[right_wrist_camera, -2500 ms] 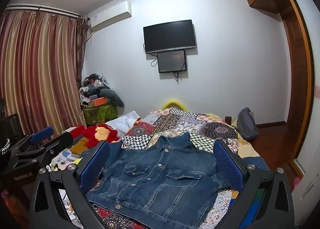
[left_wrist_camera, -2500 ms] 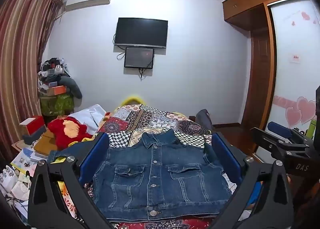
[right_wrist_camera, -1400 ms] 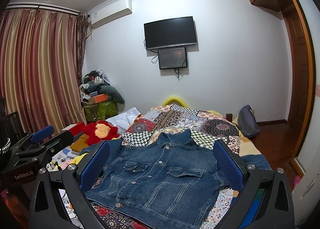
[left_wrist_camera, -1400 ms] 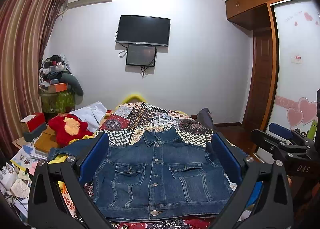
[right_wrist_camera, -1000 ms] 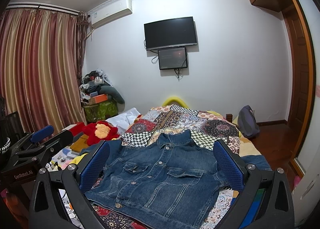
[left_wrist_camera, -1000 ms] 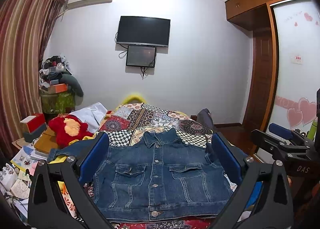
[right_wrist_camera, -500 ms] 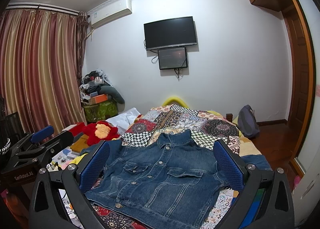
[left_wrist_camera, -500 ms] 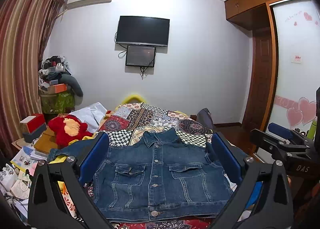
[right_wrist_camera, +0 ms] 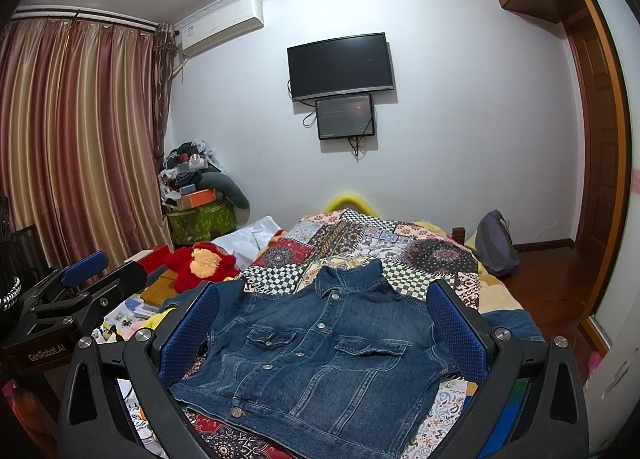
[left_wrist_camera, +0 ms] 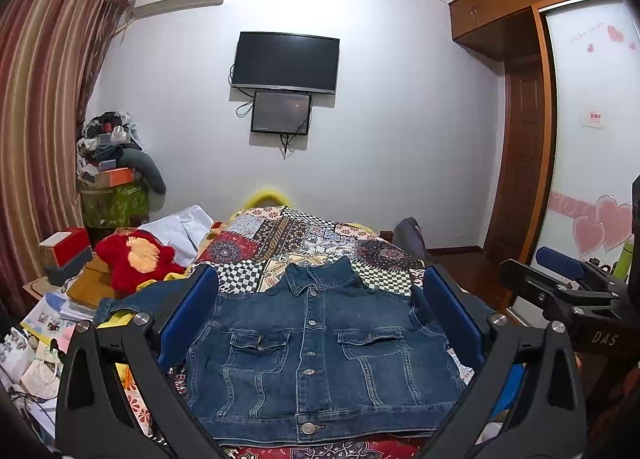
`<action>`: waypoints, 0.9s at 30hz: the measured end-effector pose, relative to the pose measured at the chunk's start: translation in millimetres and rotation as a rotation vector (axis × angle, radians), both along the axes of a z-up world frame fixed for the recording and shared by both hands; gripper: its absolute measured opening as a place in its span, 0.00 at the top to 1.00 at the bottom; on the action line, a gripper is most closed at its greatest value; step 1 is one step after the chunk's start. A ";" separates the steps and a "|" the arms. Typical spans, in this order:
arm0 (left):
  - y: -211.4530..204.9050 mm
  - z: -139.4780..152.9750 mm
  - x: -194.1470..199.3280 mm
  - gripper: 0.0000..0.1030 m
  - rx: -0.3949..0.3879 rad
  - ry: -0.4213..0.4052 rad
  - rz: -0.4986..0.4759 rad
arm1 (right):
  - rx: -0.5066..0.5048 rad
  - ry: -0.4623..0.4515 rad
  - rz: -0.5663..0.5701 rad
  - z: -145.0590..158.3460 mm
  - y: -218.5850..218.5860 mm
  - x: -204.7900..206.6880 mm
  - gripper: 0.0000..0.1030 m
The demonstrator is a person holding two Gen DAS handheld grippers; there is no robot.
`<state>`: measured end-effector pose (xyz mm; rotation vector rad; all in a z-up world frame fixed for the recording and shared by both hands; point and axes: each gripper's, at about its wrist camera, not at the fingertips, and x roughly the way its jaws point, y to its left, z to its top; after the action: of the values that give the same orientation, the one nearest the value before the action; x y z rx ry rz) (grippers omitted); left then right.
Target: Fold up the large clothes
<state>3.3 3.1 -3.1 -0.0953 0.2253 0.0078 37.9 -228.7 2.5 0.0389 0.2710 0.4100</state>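
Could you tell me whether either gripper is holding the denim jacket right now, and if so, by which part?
Nothing is held: the left gripper and right gripper are both open above the denim jacket.

A dark blue denim jacket lay spread flat and front-up on the patchwork bedspread, buttoned down the middle, collar toward the far wall. Its two flapped chest pockets showed. One sleeve stretched out to the left; the other lay off to the right.

A jacket lies flat on the bed, collar toward the far wall. A plush toy sits left of it. A television hangs on that wall, a small screen below it.
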 end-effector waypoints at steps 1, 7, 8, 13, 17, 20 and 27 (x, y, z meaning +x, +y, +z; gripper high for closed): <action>0.1 0.3 0.1 0.00 -0.001 0.000 0.000 | 0.001 0.001 0.001 0.0 -0.1 0.1 0.00; -0.2 0.0 0.2 0.00 0.000 0.000 -0.001 | 0.001 0.002 0.000 0.1 -0.1 -0.1 0.00; -0.1 0.3 0.5 0.00 0.001 -0.001 -0.002 | 0.001 0.003 -0.001 -1.0 0.4 0.6 0.00; 0.1 -0.3 2.1 0.00 0.002 0.003 0.000 | -0.004 0.011 -0.006 -5.4 1.4 9.3 0.00; 3.8 -3.2 11.6 0.00 0.004 0.015 0.013 | -0.012 0.028 -0.018 -6.7 2.2 15.8 0.00; 12.2 -8.7 25.2 0.00 0.006 0.033 0.024 | -0.018 0.054 -0.023 -9.4 5.2 27.2 0.00; 52.9 -27.7 74.2 0.00 -0.024 0.110 0.104 | -0.065 0.108 -0.030 -19.7 22.7 67.9 0.00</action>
<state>77.4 56.0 -30.7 -0.1307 0.3299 0.1136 105.8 -206.0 -17.2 0.0013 0.3897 0.3692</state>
